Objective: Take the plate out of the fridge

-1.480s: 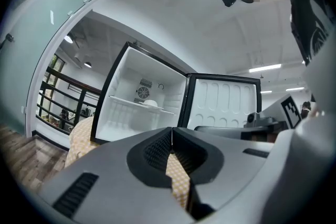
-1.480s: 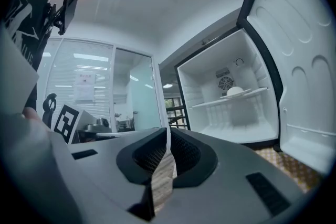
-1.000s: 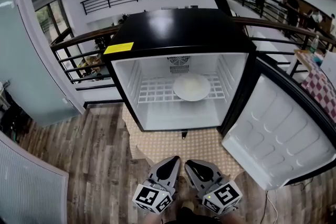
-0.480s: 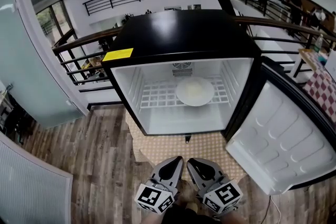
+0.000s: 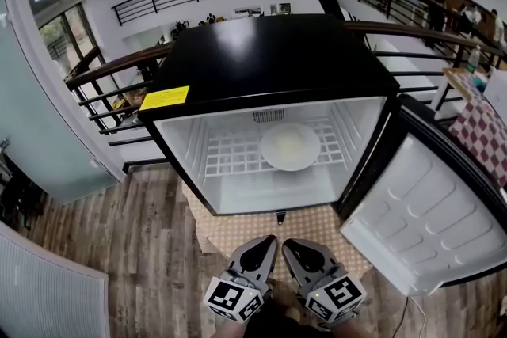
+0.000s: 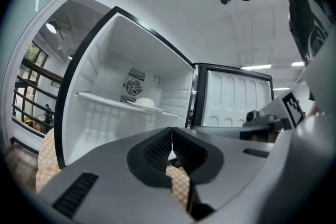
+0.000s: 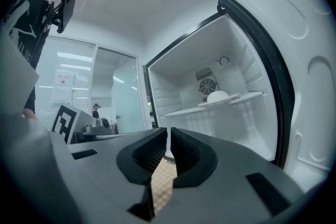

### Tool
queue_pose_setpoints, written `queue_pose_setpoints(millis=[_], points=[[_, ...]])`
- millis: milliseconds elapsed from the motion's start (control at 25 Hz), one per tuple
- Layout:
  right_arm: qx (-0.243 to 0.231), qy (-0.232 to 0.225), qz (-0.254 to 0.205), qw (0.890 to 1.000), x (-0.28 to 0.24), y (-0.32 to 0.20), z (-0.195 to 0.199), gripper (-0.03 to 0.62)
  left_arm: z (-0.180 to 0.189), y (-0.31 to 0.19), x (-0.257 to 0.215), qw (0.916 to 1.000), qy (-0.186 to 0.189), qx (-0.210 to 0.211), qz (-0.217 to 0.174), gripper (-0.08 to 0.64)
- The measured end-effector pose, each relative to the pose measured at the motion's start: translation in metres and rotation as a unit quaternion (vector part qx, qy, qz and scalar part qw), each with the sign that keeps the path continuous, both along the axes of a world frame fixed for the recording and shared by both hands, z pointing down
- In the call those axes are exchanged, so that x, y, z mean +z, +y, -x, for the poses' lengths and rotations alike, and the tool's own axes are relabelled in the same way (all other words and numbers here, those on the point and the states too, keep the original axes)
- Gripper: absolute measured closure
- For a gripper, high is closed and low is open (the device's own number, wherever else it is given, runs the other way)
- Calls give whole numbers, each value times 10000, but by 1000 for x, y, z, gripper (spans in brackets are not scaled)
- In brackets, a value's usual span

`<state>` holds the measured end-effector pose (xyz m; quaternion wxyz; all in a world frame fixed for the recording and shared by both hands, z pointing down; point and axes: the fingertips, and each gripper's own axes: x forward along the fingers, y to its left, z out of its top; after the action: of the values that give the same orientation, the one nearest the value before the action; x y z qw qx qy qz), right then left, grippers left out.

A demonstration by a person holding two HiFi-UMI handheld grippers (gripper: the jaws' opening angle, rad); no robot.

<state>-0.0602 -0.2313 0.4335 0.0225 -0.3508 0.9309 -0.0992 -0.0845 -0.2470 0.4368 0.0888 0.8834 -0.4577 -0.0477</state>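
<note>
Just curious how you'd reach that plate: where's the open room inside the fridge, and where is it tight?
The wire shelf is bare left of the plate, up to the left wall. The white floor below the shelf is bare too. Tightest: the narrow strip between the plate and the right wall.

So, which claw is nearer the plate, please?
Right, narrowly. The right claw lines up with the plate; the left claw is offset leftward. Both are outside the fridge.
</note>
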Motion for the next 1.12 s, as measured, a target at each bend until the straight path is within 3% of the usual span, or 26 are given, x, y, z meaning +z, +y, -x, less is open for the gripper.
queue_pose_setpoints(millis=[1120], points=[[891,-111,239,9957,-2,-89,4,546,-2,-85,-4,9974,127,703,6,549]])
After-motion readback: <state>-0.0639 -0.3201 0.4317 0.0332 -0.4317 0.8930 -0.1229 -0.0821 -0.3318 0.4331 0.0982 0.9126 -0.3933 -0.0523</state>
